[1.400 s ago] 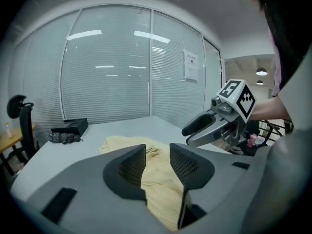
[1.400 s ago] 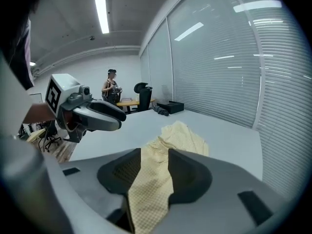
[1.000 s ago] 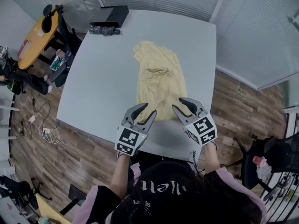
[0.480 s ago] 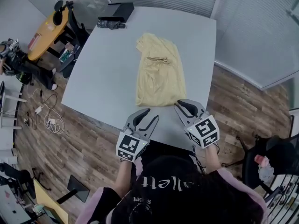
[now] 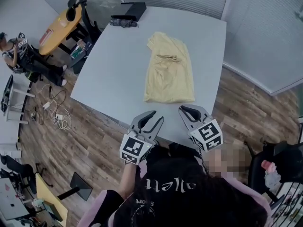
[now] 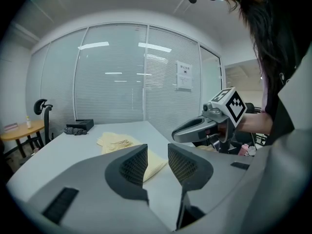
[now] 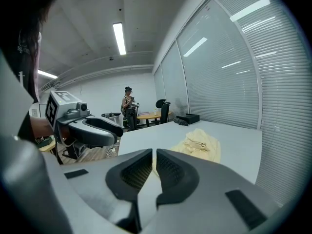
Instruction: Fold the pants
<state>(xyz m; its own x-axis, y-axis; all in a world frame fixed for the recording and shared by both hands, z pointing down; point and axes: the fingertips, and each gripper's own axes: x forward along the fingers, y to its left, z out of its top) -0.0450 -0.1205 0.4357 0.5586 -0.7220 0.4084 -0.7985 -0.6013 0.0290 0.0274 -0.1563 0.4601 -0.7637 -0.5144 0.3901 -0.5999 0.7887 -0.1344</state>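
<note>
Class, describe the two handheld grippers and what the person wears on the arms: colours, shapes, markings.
The left gripper and right gripper look alike: grey curved jaws, dark gridded pads, and a white cube with black square markers. The sleeves are pink, on a black top with white lettering.

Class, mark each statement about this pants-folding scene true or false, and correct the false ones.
1. The folded pale yellow pants lie on the light grey table. True.
2. The right gripper grips the pants. False: its jaws, which have just been closing, are all but together with nothing between them.
3. The left gripper has its jaws apart and empty. True; they have just been closing a little.
4. A black rectangular box sits on the pants. False: it stands apart from them, at the table's far edge.
</note>
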